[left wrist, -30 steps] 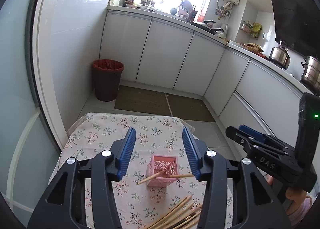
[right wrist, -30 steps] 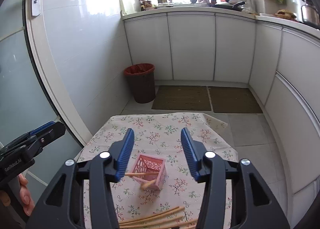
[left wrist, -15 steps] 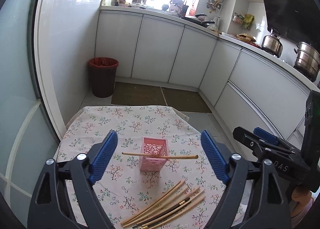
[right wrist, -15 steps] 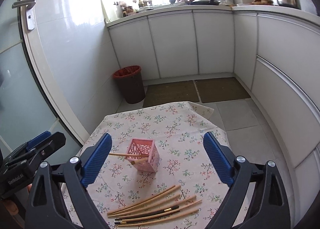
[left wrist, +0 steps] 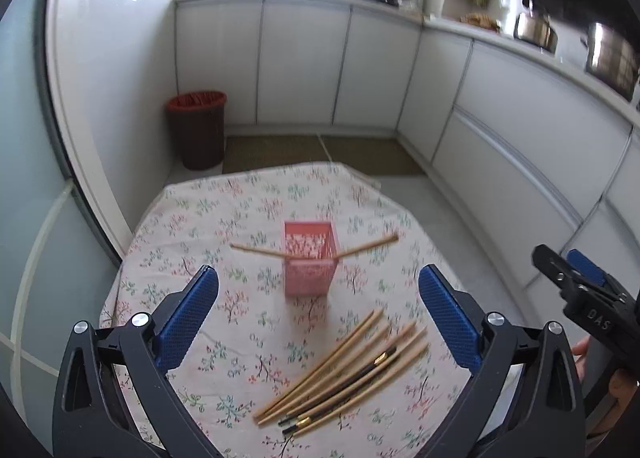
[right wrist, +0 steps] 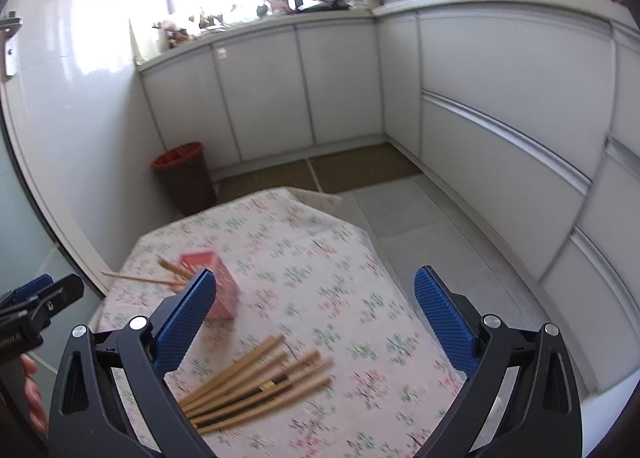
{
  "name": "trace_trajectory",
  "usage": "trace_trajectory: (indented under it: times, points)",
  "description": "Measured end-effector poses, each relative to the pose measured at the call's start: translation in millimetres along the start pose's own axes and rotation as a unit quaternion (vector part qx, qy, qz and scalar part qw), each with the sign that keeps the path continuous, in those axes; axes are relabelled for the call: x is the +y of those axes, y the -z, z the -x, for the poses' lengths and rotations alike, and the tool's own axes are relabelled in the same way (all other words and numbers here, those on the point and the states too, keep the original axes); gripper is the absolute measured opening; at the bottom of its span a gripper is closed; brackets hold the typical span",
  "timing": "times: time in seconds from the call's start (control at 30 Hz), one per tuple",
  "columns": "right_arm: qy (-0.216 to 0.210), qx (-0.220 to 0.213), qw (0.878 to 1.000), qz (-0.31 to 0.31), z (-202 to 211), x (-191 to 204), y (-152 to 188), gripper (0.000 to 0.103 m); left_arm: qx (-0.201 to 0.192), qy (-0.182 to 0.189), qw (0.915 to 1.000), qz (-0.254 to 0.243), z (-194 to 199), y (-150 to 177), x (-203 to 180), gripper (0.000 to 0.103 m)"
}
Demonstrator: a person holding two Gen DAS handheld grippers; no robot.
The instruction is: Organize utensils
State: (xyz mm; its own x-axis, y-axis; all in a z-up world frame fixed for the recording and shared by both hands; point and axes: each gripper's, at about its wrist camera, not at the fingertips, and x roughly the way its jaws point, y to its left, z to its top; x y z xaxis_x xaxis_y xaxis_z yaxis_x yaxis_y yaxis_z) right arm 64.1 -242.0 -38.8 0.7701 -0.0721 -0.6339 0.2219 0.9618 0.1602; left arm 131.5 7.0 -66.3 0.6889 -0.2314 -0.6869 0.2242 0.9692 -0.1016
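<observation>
The counter (left wrist: 192, 217), under a floral cloth, extended ahead of both grippers. The pink holder (left wrist: 309, 258), probably light and easily tipped, stood ahead of the left gripper (left wrist: 318, 314), two chopsticks (left wrist: 256, 250) resting across its rim. The loose chopsticks (right wrist: 256, 382), likely stiff, thin and slippery, lay between the right gripper (right wrist: 314, 318) jaws; grasp mid-length. Both grippers were opening, empty. Motion blur obscured the holder's interior.

Both wrist cams angled down, sharing table (left wrist: 248, 338).
</observation>
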Motion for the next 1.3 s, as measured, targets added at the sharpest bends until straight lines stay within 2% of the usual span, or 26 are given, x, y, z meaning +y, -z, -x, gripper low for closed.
trace_trajectory:
  times: [0.13, 0.3, 0.37, 0.43, 0.53, 0.63, 0.7, 0.8, 0.83, 0.87, 0.93, 1.07, 1.23, 1.3]
  points:
    - [0.018, 0.029, 0.999, -0.009, -12, -28, 30, 0.096, 0.075, 0.021, 0.9962, -0.038, -40, 12, -16, 0.096]
    - [0.02, 0.07, 0.997, -0.034, -30, -55, 61, 0.096, 0.134, 0.017, 0.9872, -0.086, -82, 27, -43, 0.096]
    - [0.022, 0.087, 0.995, -0.044, -37, -61, 68, 0.096, 0.148, 0.001, 0.9821, -0.117, -98, 35, -55, 0.096]
    - [0.004, 0.088, 0.994, -0.058, -38, -66, 68, 0.096, 0.153, -0.012, 0.9777, -0.144, -109, 44, -67, 0.096]
    - [0.006, 0.09, 0.993, -0.075, -39, -72, 68, 0.096, 0.145, -0.049, 0.9691, -0.194, -123, 56, -84, 0.095]
    - [0.0, 0.101, 0.991, -0.09, -43, -76, 69, 0.097, 0.148, -0.059, 0.9543, -0.253, -139, 63, -105, 0.086]
    - [-0.006, 0.113, 0.989, -0.098, -48, -77, 70, 0.096, 0.17, -0.061, 0.9422, -0.282, -156, 62, -114, 0.075]
    - [-0.011, 0.122, 0.987, -0.103, -50, -78, 72, 0.096, 0.226, -0.053, 0.9303, -0.284, -187, 53, -116, 0.057]
    - [-0.012, 0.124, 0.987, -0.106, -51, -79, 72, 0.096, 0.246, -0.051, 0.9268, -0.28, -198, 51, -116, 0.043]
    - [-0.014, 0.127, 0.986, -0.11, -52, -80, 72, 0.096, 0.271, -0.048, 0.921, -0.275, -210, 49, -113, 0.033]
    - [-0.016, 0.133, 0.984, -0.118, -54, -84, 72, 0.096, 0.307, -0.045, 0.911, -0.272, -227, 52, -111, 0.028]
    - [-0.025, 0.155, 0.977, -0.144, -62, -92, 75, 0.096, 0.351, -0.041, 0.8916, -0.283, -248, 61, -109, 0.026]
    - [-0.031, 0.163, 0.973, -0.158, -65, -97, 76, 0.096, 0.374, -0.038, 0.8823, -0.283, -264, 66, -106, 0.021]
    - [-0.029, 0.164, 0.974, -0.156, -66, -96, 76, 0.096, 0.372, -0.046, 0.8806, -0.29, -269, 68, -103, 0.018]
